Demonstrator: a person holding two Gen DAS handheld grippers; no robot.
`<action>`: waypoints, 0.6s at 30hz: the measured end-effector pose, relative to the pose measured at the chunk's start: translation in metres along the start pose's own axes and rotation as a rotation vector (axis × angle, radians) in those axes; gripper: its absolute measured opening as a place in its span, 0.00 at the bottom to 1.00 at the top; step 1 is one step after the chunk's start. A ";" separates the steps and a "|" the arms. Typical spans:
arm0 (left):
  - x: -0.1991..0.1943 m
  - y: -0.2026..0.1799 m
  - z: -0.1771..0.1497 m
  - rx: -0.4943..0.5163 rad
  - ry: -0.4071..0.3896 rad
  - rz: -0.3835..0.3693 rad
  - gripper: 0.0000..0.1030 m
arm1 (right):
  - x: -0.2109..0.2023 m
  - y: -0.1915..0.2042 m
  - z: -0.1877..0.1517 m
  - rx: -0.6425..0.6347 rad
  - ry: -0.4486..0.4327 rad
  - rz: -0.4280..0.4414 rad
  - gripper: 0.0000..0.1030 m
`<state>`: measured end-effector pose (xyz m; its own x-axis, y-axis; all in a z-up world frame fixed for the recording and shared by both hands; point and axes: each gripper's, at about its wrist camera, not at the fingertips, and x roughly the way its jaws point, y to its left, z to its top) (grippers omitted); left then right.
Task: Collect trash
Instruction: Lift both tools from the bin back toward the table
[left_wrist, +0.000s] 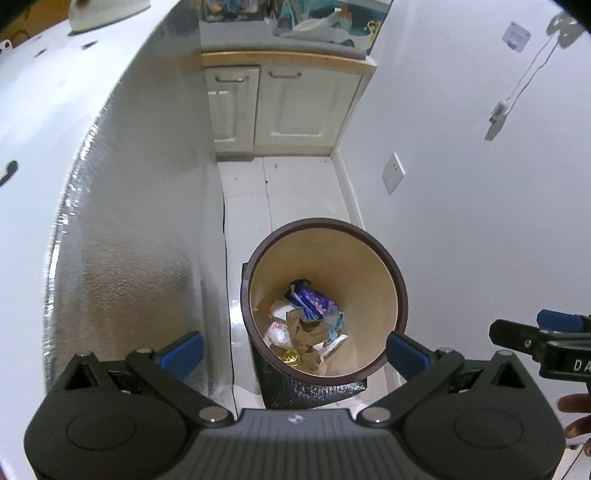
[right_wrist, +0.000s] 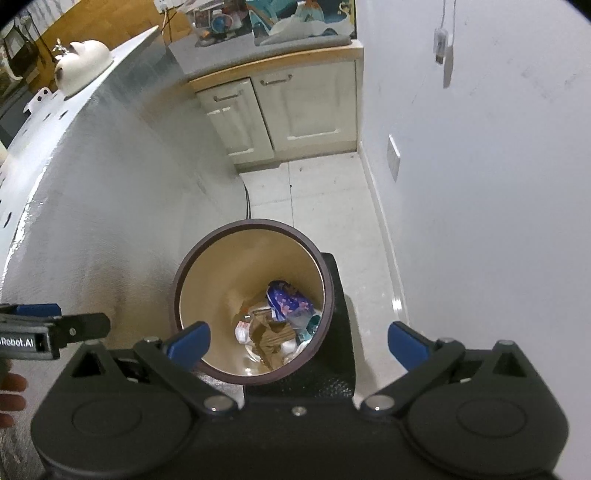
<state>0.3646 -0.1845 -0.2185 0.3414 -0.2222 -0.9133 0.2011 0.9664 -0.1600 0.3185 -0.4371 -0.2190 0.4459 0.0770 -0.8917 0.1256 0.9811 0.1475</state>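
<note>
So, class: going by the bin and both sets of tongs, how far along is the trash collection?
Done: the round bin already holds a blue wrapper, torn cardboard and white scraps. In hand: nothing; the left tongs and right tongs are open and empty above it. Left: no loose trash shows on the visible floor.

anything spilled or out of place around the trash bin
Nothing stands out. The trash bin stands upright, with the wrappers and torn cardboard inside it, and no litter shows on the floor tiles around it.

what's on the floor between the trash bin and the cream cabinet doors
Nothing: only bare white floor tiles between the bin and the cabinet, clearest in the right wrist view.
</note>
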 end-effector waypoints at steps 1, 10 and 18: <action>-0.005 0.000 -0.001 0.003 -0.008 0.000 1.00 | -0.004 0.001 -0.001 -0.002 -0.006 -0.002 1.00; -0.056 0.003 -0.012 0.028 -0.095 -0.019 1.00 | -0.045 0.012 -0.015 -0.009 -0.083 -0.012 1.00; -0.114 0.014 -0.024 0.058 -0.199 -0.046 1.00 | -0.090 0.032 -0.024 -0.015 -0.173 -0.025 1.00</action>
<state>0.3061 -0.1427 -0.1257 0.5044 -0.2922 -0.8126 0.2706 0.9471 -0.1726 0.2611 -0.4081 -0.1448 0.5890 0.0216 -0.8079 0.1263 0.9849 0.1184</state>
